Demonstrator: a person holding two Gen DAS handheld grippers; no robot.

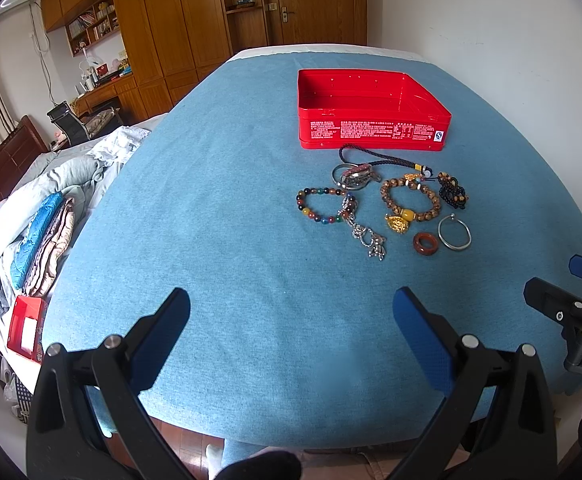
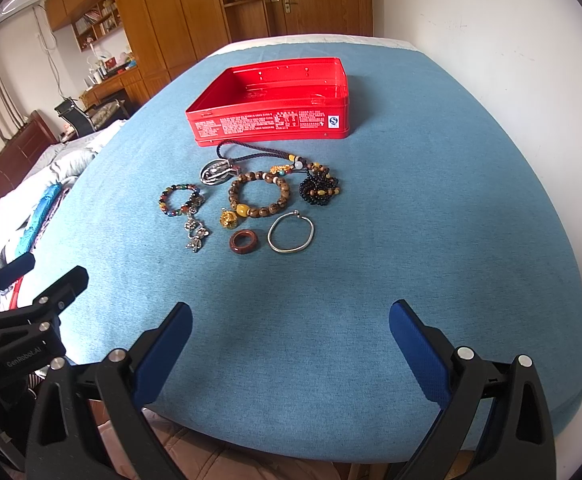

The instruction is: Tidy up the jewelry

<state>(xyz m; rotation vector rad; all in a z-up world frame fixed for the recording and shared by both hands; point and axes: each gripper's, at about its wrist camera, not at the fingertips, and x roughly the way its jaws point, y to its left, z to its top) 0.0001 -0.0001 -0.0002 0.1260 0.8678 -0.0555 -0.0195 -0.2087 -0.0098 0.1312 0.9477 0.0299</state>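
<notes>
Jewelry lies in a loose cluster on the blue surface (image 1: 211, 220) just near of the empty red tin (image 1: 371, 132) in the left wrist view, with a multicoloured bead bracelet (image 1: 323, 206) at its left and a silver bangle (image 1: 455, 232) at its right, while the left gripper (image 1: 291, 320) hangs over the near edge with jaws spread wide and nothing between them. From the right wrist view the right gripper (image 2: 291, 332) is equally wide apart and empty, well short of the reddish ring (image 2: 244, 241), so sorting looks not yet begun. The next move probably calls for reaching to one near piece, closing low on it, and carrying it into the tin.
</notes>
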